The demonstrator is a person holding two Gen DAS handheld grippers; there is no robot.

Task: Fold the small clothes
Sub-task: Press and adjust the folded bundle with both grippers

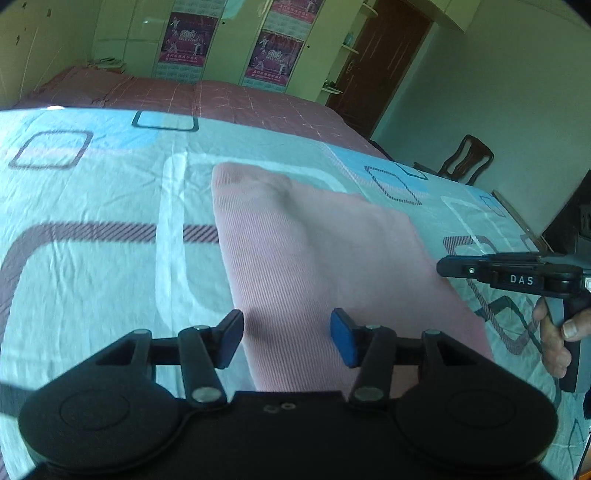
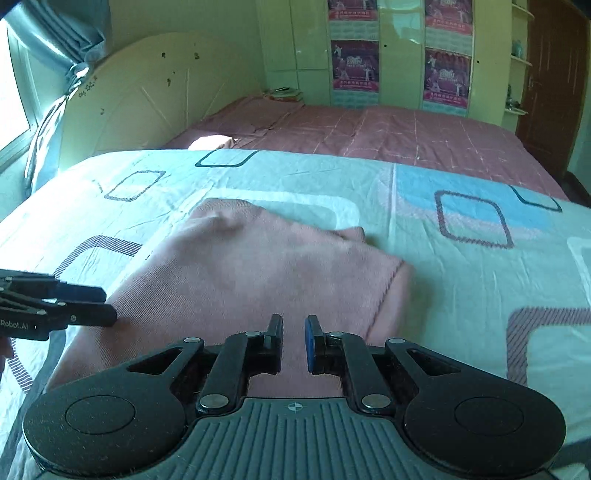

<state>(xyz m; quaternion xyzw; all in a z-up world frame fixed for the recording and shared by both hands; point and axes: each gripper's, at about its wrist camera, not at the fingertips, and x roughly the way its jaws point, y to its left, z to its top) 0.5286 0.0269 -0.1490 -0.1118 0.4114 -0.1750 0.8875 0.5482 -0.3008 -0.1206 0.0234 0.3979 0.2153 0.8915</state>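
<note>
Both tongs, left (image 1: 287,338) and right (image 2: 294,341), hover open and empty over the pink garment's (image 1: 314,266) near edge; next, pinch that hem and fold.

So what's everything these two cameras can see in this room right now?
pink garment: 1, pink, folded on the near bed
patterned sheet: 1, pale blue-white, under it
far bed: 1, pink checked, behind
posters: several, purple, on the cupboards
door: 1, brown, right
chair: 1, dark wood, by the wall
curtain: 1, grey-blue, left
left gripper: black, open, above the garment
right gripper: black, slightly open, above the garment
</note>
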